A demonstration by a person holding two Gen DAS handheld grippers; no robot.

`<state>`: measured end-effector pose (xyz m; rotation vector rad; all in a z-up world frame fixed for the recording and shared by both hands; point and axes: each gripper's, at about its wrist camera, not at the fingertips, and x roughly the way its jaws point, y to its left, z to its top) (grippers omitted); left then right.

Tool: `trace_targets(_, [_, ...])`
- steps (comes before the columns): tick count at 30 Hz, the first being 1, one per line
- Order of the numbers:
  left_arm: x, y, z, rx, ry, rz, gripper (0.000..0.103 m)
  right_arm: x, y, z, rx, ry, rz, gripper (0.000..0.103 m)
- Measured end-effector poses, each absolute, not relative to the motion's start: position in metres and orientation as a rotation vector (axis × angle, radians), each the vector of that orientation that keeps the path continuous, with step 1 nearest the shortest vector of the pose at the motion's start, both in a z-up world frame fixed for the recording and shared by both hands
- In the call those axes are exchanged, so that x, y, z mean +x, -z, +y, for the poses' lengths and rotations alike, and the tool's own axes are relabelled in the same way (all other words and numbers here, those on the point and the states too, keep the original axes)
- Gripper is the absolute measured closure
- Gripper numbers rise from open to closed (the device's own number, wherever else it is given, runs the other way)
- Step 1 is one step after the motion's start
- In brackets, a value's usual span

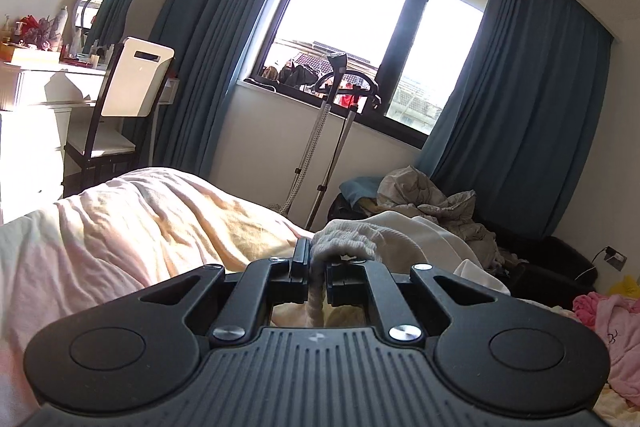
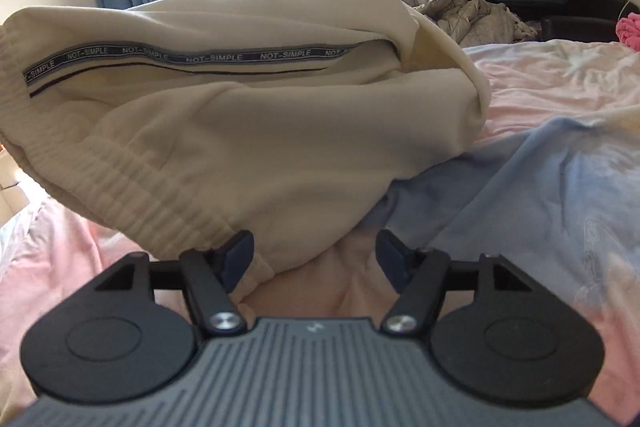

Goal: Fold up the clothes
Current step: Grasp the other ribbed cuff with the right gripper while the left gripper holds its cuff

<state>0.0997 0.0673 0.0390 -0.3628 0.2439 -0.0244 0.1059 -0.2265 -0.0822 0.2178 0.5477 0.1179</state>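
Cloth was pinched tight in the left tool (image 1: 318,267), its 2 fingers nearly together on a ribbed edge of the cream sweater (image 2: 256,131), which hung bunched ahead of it over the bed (image 1: 120,227). From the right wrist view the same sweater sat lifted at one side, its ribbed hem (image 2: 132,195) drooping toward the pink and blue bedcover (image 2: 540,187), a printed tape (image 2: 192,57) showing across the inside. The right tool (image 2: 316,251) stood about half open with nothing gripped; the hem's corner lay just against its left finger (image 2: 240,251), the other finger clear of the fabric.

Good practice here, as I judged it: the right tool should slide a little further under the hem so both fingers straddle the ribbing, then close on 1 layer edge only, not a bundle. With 2 corners held, the hands should draw apart until the hem ran taut, then lay the sweater flat on the bed before any fold. Risk: catching the bedcover along with the hem.
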Motion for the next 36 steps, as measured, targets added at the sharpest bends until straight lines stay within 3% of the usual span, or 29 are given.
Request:
trace_targets(5, [0.108,-0.017,0.083,-0.380,0.000,0.274,0.094,0.088,0.082,-0.201,0.163,-0.195,0.571,0.030])
trace_targets(9, [0.116,-0.012,0.086,-0.367,-0.006,0.277,0.092,0.104,0.092,-0.174,0.056,-0.182,0.558,0.033])
trace_targets(12, [0.121,0.001,0.092,-0.398,-0.030,0.297,0.090,0.123,0.101,-0.169,0.019,-0.105,0.560,0.054])
trace_targets(14, [0.129,0.010,0.098,-0.437,-0.041,0.334,0.090,0.128,0.098,-0.183,0.101,-0.040,0.538,0.056])
trace_targets(18, [0.140,0.022,0.100,-0.459,-0.052,0.404,0.089,0.123,0.078,-0.200,0.162,0.027,0.444,0.088])
trace_targets(19, [0.140,0.024,0.097,-0.446,-0.053,0.411,0.089,0.119,0.069,-0.200,0.142,0.045,0.400,0.090])
trace_targets(26, [0.137,0.035,0.087,-0.385,-0.061,0.468,0.074,0.085,0.026,-0.216,0.070,0.110,0.244,0.093])
trace_targets(28, [0.134,0.039,0.083,-0.351,-0.082,0.474,0.060,0.085,0.033,-0.224,0.073,0.121,0.301,0.093])
trace_targets(30, [0.130,0.042,0.078,-0.322,-0.103,0.476,0.056,0.091,0.048,-0.235,0.108,0.125,0.397,0.093])
trace_targets(36, [0.112,0.038,0.059,-0.161,-0.111,0.478,0.056,0.088,0.076,-0.234,0.183,0.122,0.545,0.084])
